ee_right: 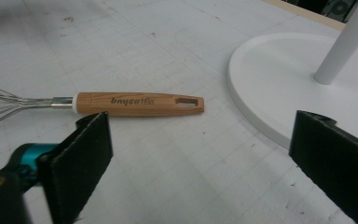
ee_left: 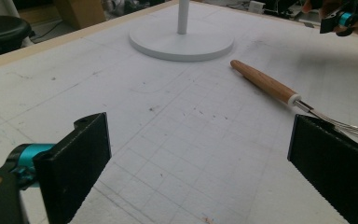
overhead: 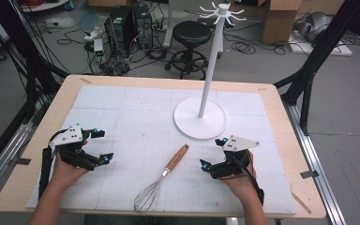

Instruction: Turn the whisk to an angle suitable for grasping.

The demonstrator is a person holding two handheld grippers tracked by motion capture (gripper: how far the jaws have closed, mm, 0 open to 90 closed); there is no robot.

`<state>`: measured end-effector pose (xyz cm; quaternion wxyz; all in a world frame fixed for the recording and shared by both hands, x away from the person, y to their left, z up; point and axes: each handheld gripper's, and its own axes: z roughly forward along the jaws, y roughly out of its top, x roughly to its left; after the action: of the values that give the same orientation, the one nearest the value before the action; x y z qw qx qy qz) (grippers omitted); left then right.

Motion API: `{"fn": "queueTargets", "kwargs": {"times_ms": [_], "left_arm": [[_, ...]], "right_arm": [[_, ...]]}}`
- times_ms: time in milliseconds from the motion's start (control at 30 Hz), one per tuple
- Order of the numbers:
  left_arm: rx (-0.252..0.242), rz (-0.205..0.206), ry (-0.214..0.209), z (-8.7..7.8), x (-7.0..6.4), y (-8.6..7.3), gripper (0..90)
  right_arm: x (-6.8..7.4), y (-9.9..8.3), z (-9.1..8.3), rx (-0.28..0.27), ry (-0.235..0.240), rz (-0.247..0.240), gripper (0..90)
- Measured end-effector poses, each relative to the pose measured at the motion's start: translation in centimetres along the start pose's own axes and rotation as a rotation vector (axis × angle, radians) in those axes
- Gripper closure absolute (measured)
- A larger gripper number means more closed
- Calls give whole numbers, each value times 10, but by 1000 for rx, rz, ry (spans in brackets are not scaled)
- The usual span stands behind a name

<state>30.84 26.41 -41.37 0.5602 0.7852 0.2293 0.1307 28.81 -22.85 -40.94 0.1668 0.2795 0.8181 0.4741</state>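
Whisk (overhead: pixel 161 180) flat at lower centre of table (overhead: pixel 272 101), wooden handle toward white stand (overhead: pixel 200 117); left claw (overhead: pixel 101 146) lower left, right claw (overhead: pixel 213 152) lower right, both palm-held, jaws spread wide, empty.

A pale wooden table (overhead: pixel 281 101) with a white gridded mat (overhead: pixel 122 112) is standing on a grey floor (overhead: pixel 347 93). Beyond it, a black round stool (overhead: pixel 192 33), black computer towers (overhead: pixel 122 26), tangled cables (overhead: pixel 243 47) and brown cardboard boxes (overhead: pixel 279 18) are sitting.
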Motion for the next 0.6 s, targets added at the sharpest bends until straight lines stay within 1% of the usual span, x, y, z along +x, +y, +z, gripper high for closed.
{"fn": "queueTargets", "kwargs": {"times_ms": [33,67,133,200,233,267,300,333,367,400,433,467,500,533,600], "left_arm": [[1,0,2,0,0,0,65],[2,1,2,0,0,0,65],[2,2,3,0,0,0,65],[2,5,3,0,0,0,65],[2,4,4,0,0,0,65],[3,3,5,0,-1,0,65],[4,3,4,0,-1,0,65],[3,1,4,0,-1,0,65],[4,0,4,0,-1,0,65],[5,1,3,1,-1,0,65],[5,0,2,1,-1,0,65],[3,-1,0,1,-1,0,65],[4,3,1,1,0,0,65],[3,5,-1,1,0,1,65],[0,3,3,1,-1,1,65]], "right_arm": [[0,0,0,1,2,-7,94],[0,0,0,0,6,-12,163],[1,1,0,3,16,-22,252],[2,2,1,10,34,-29,391],[3,3,2,14,50,-28,438],[4,3,4,18,57,-37,462],[4,5,7,26,67,-45,506],[6,9,13,50,78,-49,566],[6,9,13,50,78,-49,566],[7,11,17,61,80,-55,601],[8,15,21,71,83,-64,663],[9,18,26,78,77,-69,700],[9,22,31,81,80,-73,728],[8,28,39,97,89,-71,777],[9,37,51,127,81,-83,823]]}}
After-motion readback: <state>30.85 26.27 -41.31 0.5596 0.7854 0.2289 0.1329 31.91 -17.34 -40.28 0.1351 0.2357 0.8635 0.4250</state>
